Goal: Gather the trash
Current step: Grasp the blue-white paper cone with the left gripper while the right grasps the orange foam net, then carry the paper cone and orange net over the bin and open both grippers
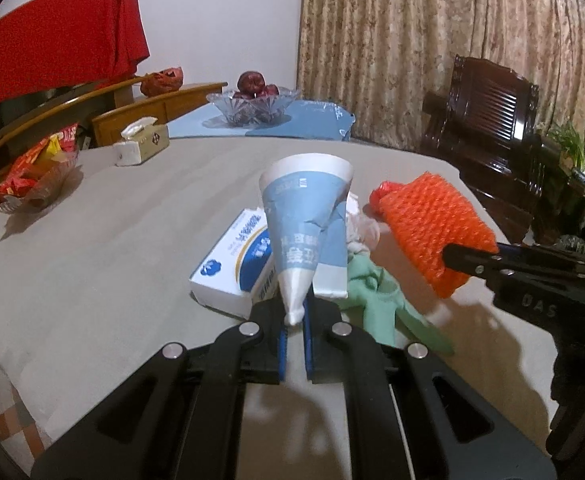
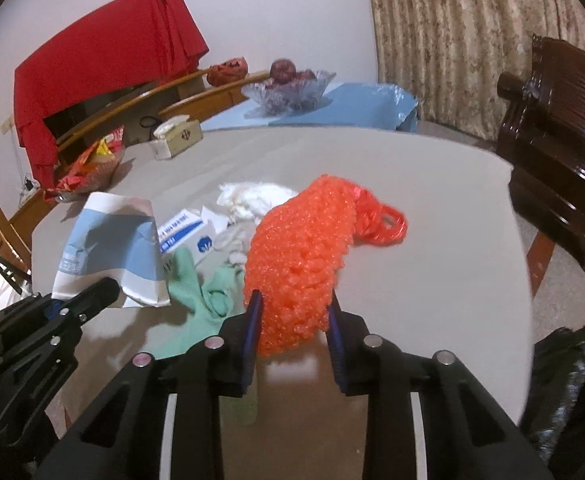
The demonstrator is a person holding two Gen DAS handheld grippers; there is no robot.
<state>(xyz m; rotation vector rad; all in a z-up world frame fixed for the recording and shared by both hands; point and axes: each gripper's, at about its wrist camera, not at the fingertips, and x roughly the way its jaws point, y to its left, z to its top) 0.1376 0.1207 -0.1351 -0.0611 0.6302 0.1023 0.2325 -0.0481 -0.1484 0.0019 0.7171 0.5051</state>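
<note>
The left gripper pinches a crumpled paper bag; the right gripper clamps orange foam netting. A box, green glove and tissues remain on the table.

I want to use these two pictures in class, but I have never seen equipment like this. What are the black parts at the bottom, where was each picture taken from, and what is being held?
No robot: a person holds a two-fingered tool in each hand, with a camera on each looking along its fingers. One picture is the left tool's view, the other the right's. The left tool pinches a crumpled blue-and-white paper bag. The right tool grips an orange foam net. On the grey table lie a blue-and-white box, a green glove and white tissue.
</note>
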